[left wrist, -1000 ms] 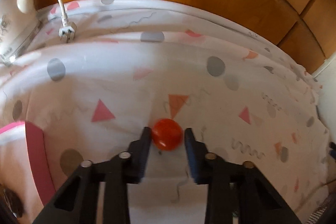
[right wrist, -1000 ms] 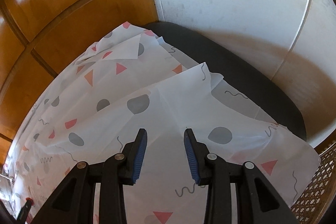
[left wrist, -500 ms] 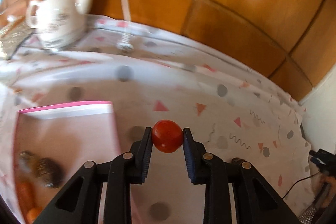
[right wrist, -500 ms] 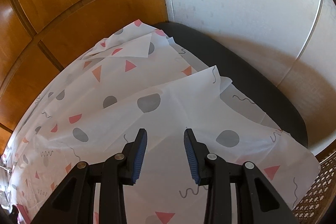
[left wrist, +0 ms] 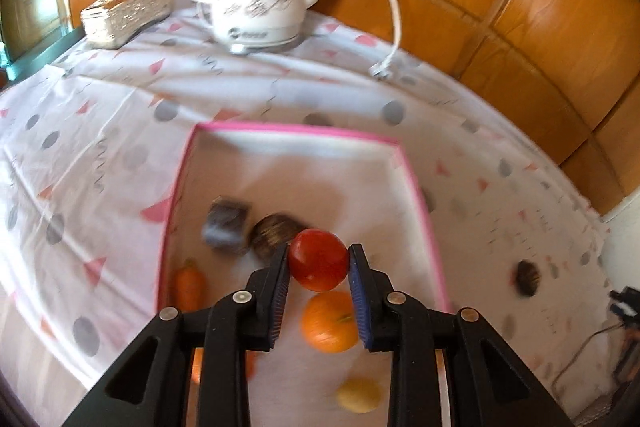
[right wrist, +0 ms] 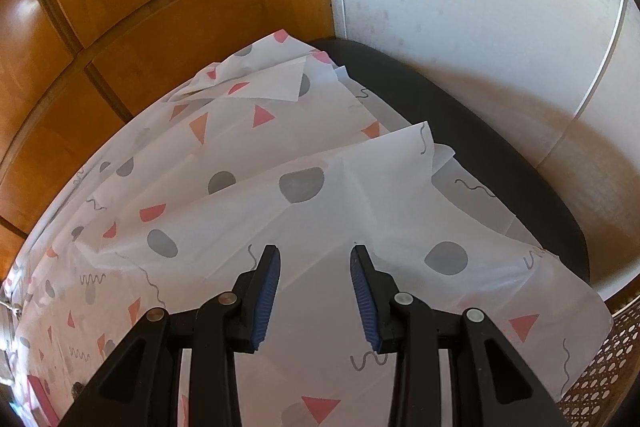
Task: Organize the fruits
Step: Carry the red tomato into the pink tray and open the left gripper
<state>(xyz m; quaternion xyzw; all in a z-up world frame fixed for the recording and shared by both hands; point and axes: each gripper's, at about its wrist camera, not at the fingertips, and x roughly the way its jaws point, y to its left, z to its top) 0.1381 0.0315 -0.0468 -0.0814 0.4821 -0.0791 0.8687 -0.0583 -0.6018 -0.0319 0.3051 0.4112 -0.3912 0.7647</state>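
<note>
Left gripper (left wrist: 319, 261) clamps the red tomato (left wrist: 318, 259) above the pink-rimmed tray (left wrist: 416, 195) for a drop near its right edge; right gripper (right wrist: 315, 285) idles, jaws apart, empty.

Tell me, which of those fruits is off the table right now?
The red tomato, pinched between the left hand-held gripper's pads above the pink-rimmed box. The orange and lemon lie inside it.

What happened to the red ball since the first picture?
The left gripper picked the red fruit up off the tablecloth and carried it over the pink-edged box, pinched between its fingers. The right gripper stayed put, empty.
</note>
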